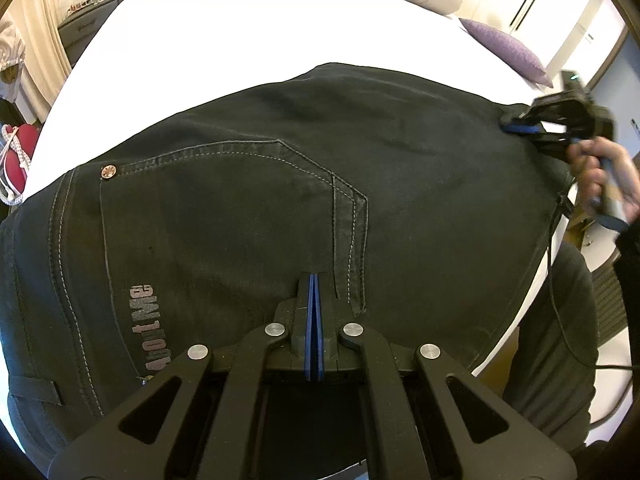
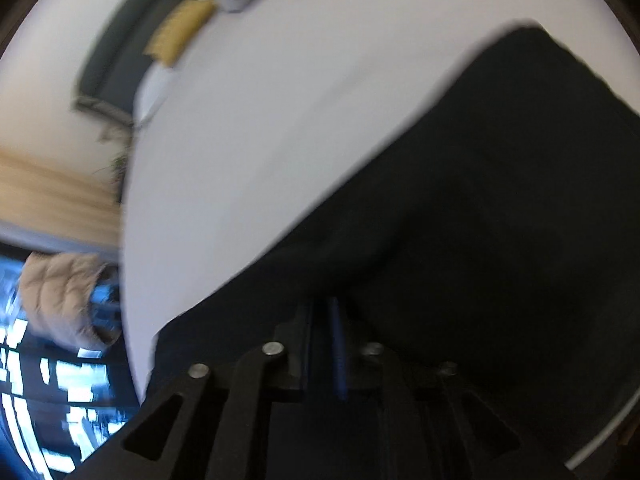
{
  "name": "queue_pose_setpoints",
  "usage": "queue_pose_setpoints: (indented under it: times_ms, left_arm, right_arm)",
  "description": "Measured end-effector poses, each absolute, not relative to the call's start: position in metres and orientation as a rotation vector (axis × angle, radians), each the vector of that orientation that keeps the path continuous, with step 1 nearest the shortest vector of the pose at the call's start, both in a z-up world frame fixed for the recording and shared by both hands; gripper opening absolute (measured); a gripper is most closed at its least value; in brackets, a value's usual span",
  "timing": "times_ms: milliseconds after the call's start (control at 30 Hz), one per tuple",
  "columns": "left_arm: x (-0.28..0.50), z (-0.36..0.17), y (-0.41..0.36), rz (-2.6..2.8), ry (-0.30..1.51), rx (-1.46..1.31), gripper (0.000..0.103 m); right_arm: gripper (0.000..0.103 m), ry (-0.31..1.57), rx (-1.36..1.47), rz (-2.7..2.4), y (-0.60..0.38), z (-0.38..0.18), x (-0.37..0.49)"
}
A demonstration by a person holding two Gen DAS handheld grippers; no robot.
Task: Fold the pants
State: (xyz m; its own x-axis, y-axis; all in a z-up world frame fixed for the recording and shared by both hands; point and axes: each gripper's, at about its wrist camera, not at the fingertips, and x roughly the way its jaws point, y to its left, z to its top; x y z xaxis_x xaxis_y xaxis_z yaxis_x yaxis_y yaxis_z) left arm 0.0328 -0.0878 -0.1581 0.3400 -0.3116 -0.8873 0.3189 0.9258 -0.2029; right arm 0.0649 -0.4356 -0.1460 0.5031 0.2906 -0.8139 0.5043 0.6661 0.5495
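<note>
Grippers tilted steeply down over black pants [image 1: 280, 184] — both pairs of fingers closed, empty.

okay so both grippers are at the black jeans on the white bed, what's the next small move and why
Probably draw the right gripper, shut at the far edge of the black denim jeans, over toward the back pocket. The jeans lie flat on the white bedsheet, and the shut left gripper pins the near side. Whether cloth is truly pinched is unclear.
</note>
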Motion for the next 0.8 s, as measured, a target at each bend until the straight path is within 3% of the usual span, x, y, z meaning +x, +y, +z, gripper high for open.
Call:
queue_pose_setpoints:
  times_ms: [233, 300, 433, 533, 633, 667, 733, 800]
  left_arm:
    - [0.037, -0.158, -0.081, -0.417, 1.15, 0.005, 0.0]
    - [0.038, -0.158, -0.078, -0.415, 1.15, 0.001, 0.0]
    - [0.037, -0.158, -0.077, -0.406, 1.145, -0.01, 0.0]
    - [0.03, -0.157, -0.076, -0.399, 1.142, -0.001, 0.0]
    - [0.028, -0.156, -0.08, -0.4, 1.141, 0.023, 0.0]
    - [0.027, -0.155, -0.08, -0.402, 1.141, 0.027, 0.0]
    - [0.024, -0.154, -0.079, -0.404, 1.137, 0.03, 0.0]
    - [0.018, -0.153, -0.074, -0.402, 1.132, 0.026, 0.0]
  right_arm:
    - [0.0, 0.856, 0.902, -0.411, -0.525, -0.131, 0.048]
    - [0.011, 0.815, 0.873, -0.441, -0.534, -0.106, 0.033]
    - [0.021, 0.813, 0.935, -0.078, -0.482, -0.08, -0.005]
    - [0.024, 0.919, 0.938, 0.16, -0.417, -0.099, -0.029]
    - [0.023, 1.025, 0.941, 0.116, -0.401, -0.14, -0.048]
    - [0.0, 1.019, 0.988, 0.077, -0.412, -0.151, -0.051]
    - [0.0, 0.933, 1.129, 0.003, -0.449, -0.164, -0.068]
    - [0.0, 0.891, 1.074, -0.129, -0.47, -0.149, -0.088]
